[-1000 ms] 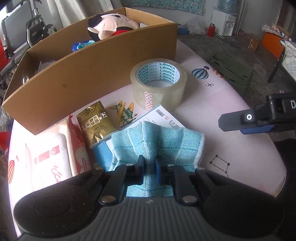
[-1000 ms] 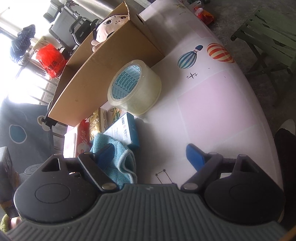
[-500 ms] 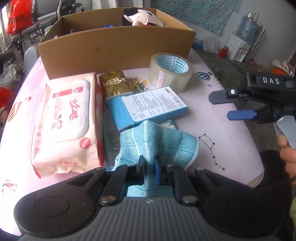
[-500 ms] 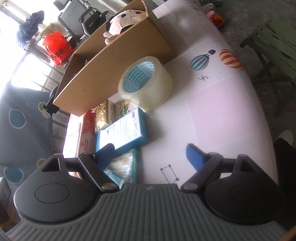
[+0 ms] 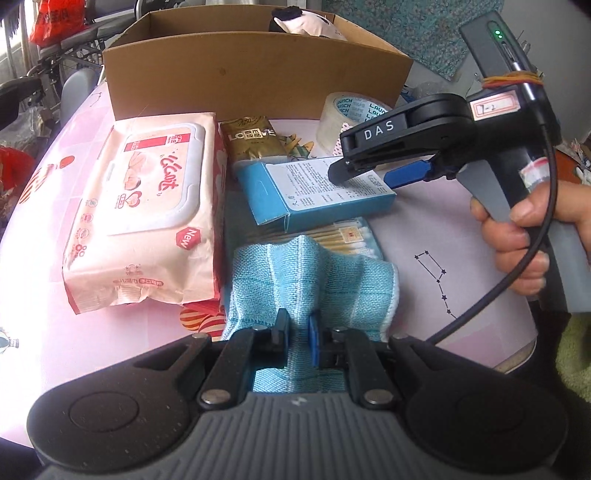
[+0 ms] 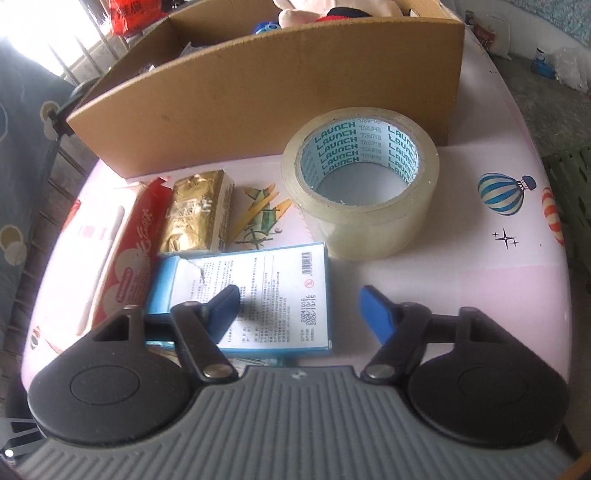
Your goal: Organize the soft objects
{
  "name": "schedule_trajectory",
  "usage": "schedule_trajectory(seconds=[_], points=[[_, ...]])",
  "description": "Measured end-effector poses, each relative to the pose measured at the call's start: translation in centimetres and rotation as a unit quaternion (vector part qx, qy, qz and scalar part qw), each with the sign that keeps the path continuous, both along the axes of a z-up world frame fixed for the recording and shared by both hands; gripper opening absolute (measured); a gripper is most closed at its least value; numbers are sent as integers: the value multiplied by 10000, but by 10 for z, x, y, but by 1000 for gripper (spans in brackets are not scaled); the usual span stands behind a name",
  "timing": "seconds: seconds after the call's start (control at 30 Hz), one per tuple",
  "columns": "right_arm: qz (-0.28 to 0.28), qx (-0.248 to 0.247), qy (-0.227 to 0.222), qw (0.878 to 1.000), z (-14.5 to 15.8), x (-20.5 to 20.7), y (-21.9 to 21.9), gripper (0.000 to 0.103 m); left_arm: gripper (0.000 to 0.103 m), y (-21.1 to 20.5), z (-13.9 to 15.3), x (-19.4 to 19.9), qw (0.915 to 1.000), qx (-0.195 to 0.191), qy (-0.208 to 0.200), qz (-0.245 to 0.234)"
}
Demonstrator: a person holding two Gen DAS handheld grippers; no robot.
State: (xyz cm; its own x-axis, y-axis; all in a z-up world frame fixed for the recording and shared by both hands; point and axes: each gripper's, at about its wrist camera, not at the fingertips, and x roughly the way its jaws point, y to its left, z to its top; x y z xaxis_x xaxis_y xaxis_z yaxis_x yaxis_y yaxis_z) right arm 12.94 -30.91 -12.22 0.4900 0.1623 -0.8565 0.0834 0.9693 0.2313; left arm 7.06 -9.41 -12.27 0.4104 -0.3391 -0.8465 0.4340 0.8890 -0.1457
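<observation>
Left gripper [image 5: 298, 328] pinches the blue cloth [image 5: 314, 273] just ahead of its jaws, not yet boxed; right gripper [image 6: 299, 301], jaws closing, empty, hovers over blue carton [image 6: 258, 295]; plush toy [image 5: 306, 27] already in cardboard box [image 5: 255, 77] beyond.

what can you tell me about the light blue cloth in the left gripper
The light blue cloth is a woven, waffle-textured towel with paler grid lines and a white stitched edge. It is bunched into soft folds, pinched near its middle by the shut left gripper. Its far edge drapes over a pack of cotton swabs, just in front of the blue box. Its left side lies beside the wet wipes pack.
</observation>
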Motion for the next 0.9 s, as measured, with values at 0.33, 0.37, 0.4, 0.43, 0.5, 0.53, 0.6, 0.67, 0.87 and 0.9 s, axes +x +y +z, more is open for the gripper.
schedule_trajectory(seconds=[0.33, 0.37, 0.4, 0.43, 0.5, 0.53, 0.6, 0.67, 0.87, 0.9], points=[[-125, -759, -132, 9969, 13, -14, -2, 38, 12, 6, -6, 0, 9999, -103, 43, 126], [-20, -809, -174, 9966, 15, -17, -2, 38, 12, 6, -6, 0, 9999, -94, 50, 131], [163, -756, -248, 9967, 18, -19, -2, 39, 12, 7, -7, -1, 9999, -84, 52, 130], [354, -683, -337, 9965, 21, -21, -1, 41, 12, 7, -7, -1, 9999, -73, 52, 132], [984, -679, -514, 9915, 31, -23, 8, 57, 12, 6, -8, -1, 9999, -66, 52, 132], [1431, -859, -636, 9839, 37, -24, 18, 70, 12, 6, -8, -1, 9999, -60, 48, 124], [2261, -1221, -944, 9618, 48, -27, 37, 84, 12, 5, -9, -1, 9999, -65, 44, 114], [3143, -1429, -1072, 9324, 56, -26, 55, 91, 12, 5, -9, -1, 9999, -78, 51, 123], [4522, -1882, -667, 8693, 42, 1, 90, 95, 12, 6, -12, 0, 9996, -176, 94, 209], [4593, -1901, -574, 8658, 38, 6, 92, 95, 12, 7, -12, -1, 9996, -185, 87, 209]])
